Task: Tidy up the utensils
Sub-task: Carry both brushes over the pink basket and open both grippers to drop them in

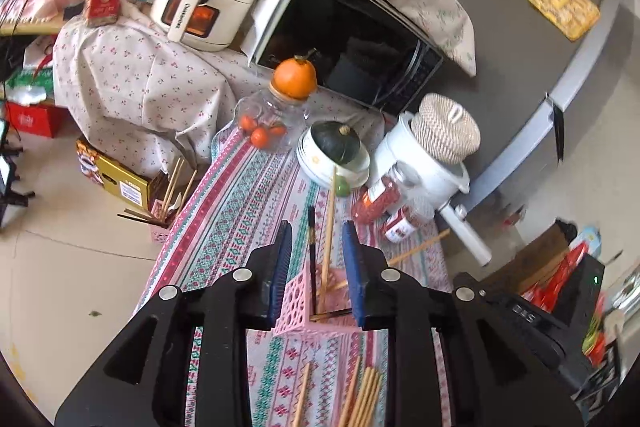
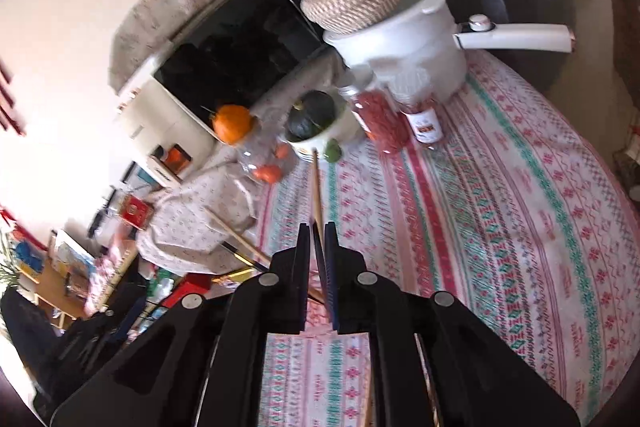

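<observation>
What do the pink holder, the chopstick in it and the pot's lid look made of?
Pink holder: likely moulded plastic, matte, with cut-out lattice walls. Light chopstick: wood or bamboo, pale tan, unpainted. Pot lid: woven straw or rattan, coiled ribbing visible.

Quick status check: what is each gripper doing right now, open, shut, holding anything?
Left gripper: open, straddling the pink holder with chopsticks in it, gripping nothing.
Right gripper: nearly shut around one wooden chopstick.
</observation>
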The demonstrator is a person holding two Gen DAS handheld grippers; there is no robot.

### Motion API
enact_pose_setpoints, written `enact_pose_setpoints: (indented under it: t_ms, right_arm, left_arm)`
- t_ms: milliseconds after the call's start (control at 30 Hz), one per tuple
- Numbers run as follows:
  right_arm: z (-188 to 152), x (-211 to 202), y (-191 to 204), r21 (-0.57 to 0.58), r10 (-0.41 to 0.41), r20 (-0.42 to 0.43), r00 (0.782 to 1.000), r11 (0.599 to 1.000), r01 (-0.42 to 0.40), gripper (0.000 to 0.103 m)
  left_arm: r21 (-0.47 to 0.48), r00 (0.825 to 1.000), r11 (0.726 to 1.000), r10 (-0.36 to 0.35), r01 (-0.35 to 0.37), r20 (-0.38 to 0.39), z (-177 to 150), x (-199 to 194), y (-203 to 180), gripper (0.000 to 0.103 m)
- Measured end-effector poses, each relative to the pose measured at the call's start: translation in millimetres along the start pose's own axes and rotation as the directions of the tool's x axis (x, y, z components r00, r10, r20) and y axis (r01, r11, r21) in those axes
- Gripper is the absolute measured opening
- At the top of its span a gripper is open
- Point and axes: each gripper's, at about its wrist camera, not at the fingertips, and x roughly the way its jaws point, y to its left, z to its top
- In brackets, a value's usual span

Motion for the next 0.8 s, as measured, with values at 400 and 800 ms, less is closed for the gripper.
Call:
enact_pose_setpoints:
  t_ms: [400, 800]
  right_arm:
    - [-39.0, -33.4, 10.4, -0.206, -0.097, 0.066, 0.993, 0.972, 0.109, 0.025]
    - [-75.9, -43.8, -18.3, -0.255, -0.193, 0.041, 0.980, 0.947, 0.197, 0.052]
  left_arm:
    - [0.262, 0.995, 0.960, 0.099, -0.098, 0.008, -53.3, -1.5, -53.4, 0.036]
    - [0.297, 0.990, 0.949, 0.129, -0.109, -0.048, -93.3, 6.0, -58.5, 0.061]
